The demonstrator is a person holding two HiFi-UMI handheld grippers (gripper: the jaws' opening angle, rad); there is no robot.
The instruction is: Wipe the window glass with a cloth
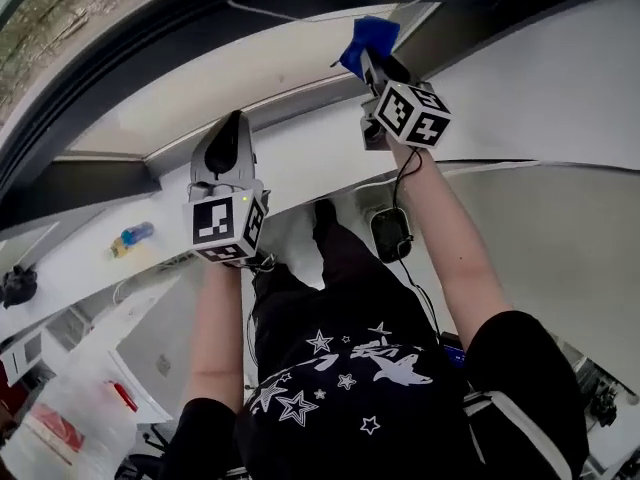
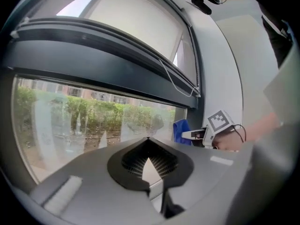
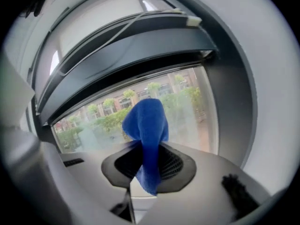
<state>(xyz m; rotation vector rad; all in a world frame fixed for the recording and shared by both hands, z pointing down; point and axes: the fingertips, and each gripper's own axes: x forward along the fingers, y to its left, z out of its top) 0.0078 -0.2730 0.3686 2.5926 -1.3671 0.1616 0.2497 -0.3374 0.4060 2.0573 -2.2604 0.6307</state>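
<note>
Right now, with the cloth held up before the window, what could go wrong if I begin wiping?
The right tongs pinch only a narrow fold of the blue cloth, so it might slip out when pressed on the glass. The thin cord along the dark frame above could snag a wide upward stroke.

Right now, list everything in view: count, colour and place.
window glass: one, clear, ahead of both grippers
window frame: one, dark, above the glass
cloth: one, blue, in the right gripper's jaws
bottle: one, blue and yellow, low at the left of the head view
black device: one, black, on a cable below the right forearm
left gripper: one, grey, jaws together, empty
right gripper: one, grey, shut on the cloth
</note>
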